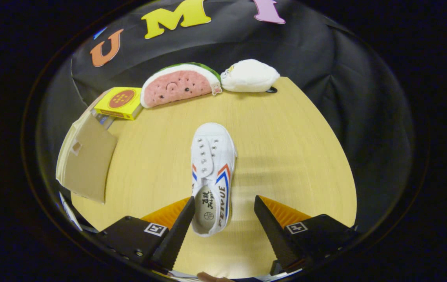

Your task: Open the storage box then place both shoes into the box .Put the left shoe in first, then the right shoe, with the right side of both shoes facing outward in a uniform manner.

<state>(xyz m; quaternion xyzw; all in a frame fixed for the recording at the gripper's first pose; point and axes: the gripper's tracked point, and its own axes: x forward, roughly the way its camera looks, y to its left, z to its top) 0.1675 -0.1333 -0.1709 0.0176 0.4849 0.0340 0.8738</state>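
So your gripper (pixel 224 205) is spread wide open right now, not holding anything. The white shoe (pixel 211 176) sits on the wooden surface (pixel 286 149) with its heel end down between the two fingers and its toe pointing away from you, toward the far edge. It's way closer to your left finger (pixel 180 227), the heel looks like it's right up against that one or just beside it, hard to say if it's actually touching. The right finger (pixel 270 227) is clearly apart from the shoe with bare surface in between. The shoe is upright on its sole, and you can see straight into the opening and the insole, plus the red and blue stripes on the side facing your right finger.

Off beyond your left finger, at the edge of the surface, there's a tan cardboard-looking storage box (pixel 86 160); you're looking at a flat panel of it and I can't tell from here whether it's open or closed. Just past that is a small yellow box (pixel 119 102). Along the far edge there's a watermelon slice plush (pixel 178 84) next to the yellow box, and a white plush (pixel 249 75) just beside that one, nearly touching it.
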